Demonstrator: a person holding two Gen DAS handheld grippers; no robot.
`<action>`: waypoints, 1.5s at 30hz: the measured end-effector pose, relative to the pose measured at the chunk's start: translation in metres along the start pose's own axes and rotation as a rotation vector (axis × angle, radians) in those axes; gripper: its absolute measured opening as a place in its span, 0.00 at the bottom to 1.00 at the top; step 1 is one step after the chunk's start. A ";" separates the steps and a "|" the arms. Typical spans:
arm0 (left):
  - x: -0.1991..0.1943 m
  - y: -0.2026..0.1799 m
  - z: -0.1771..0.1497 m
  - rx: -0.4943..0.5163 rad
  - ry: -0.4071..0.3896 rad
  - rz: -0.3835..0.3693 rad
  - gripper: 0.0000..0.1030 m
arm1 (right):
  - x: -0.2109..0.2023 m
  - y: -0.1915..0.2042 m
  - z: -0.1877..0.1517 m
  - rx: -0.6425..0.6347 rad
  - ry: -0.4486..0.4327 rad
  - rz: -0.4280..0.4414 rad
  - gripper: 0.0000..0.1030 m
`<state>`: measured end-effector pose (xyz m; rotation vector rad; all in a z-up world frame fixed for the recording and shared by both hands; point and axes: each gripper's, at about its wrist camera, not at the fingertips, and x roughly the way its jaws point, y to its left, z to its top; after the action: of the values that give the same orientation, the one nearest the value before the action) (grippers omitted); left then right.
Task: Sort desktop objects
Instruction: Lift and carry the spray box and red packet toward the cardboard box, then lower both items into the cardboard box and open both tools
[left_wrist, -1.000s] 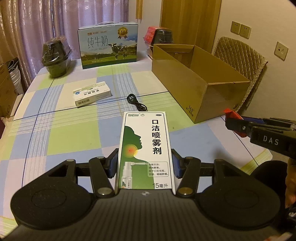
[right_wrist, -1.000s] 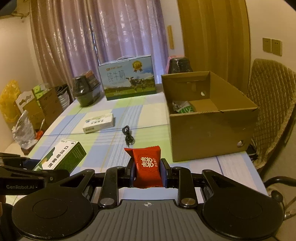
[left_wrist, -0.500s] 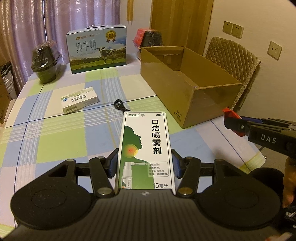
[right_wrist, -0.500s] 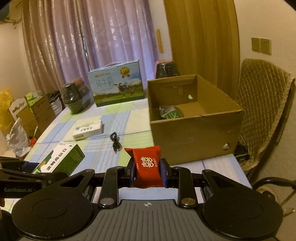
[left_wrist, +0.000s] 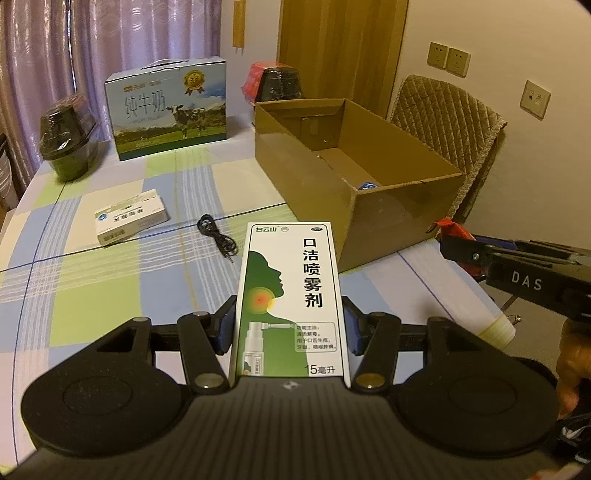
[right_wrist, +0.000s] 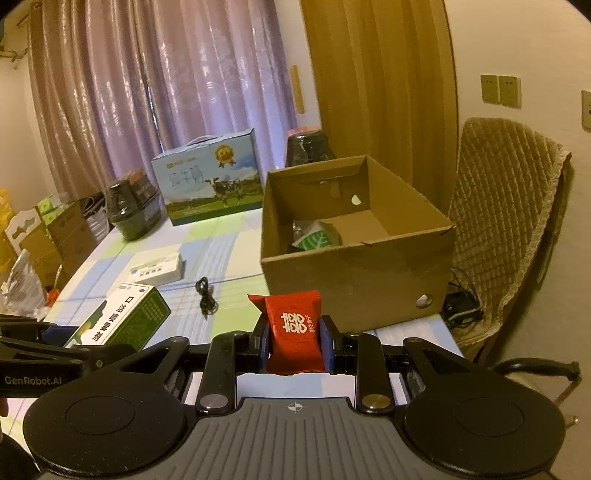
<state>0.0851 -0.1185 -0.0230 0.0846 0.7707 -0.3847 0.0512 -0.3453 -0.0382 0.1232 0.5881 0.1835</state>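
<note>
The left gripper (left_wrist: 290, 328) clamps a tall white-and-green cardboard spray box (left_wrist: 291, 295) at lower centre; the right gripper (right_wrist: 294, 345) pinches a red foil candy packet (right_wrist: 293, 328). Both are held raised, probably for dropping into the open brown cardboard box (right_wrist: 354, 280) at centre right.

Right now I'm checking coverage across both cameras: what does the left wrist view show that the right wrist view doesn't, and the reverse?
Only the left wrist view shows the front face of the spray box in the left gripper, and a blue item in the cardboard box. Only the right wrist view shows the double-happiness print on the red packet in the right gripper, and a green-and-white item inside. Both show the black cable, small white box and milk carton.
</note>
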 end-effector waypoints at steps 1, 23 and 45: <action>0.001 -0.002 0.001 0.003 -0.001 -0.003 0.49 | 0.000 -0.003 0.001 0.002 -0.001 -0.002 0.24; 0.031 -0.043 0.054 0.047 -0.054 -0.085 0.49 | 0.007 -0.043 0.043 -0.015 -0.063 -0.061 0.24; 0.112 -0.058 0.143 0.035 -0.097 -0.134 0.49 | 0.080 -0.078 0.125 -0.045 -0.122 -0.078 0.24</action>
<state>0.2312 -0.2374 0.0059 0.0468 0.6759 -0.5263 0.1977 -0.4123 0.0086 0.0676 0.4658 0.1125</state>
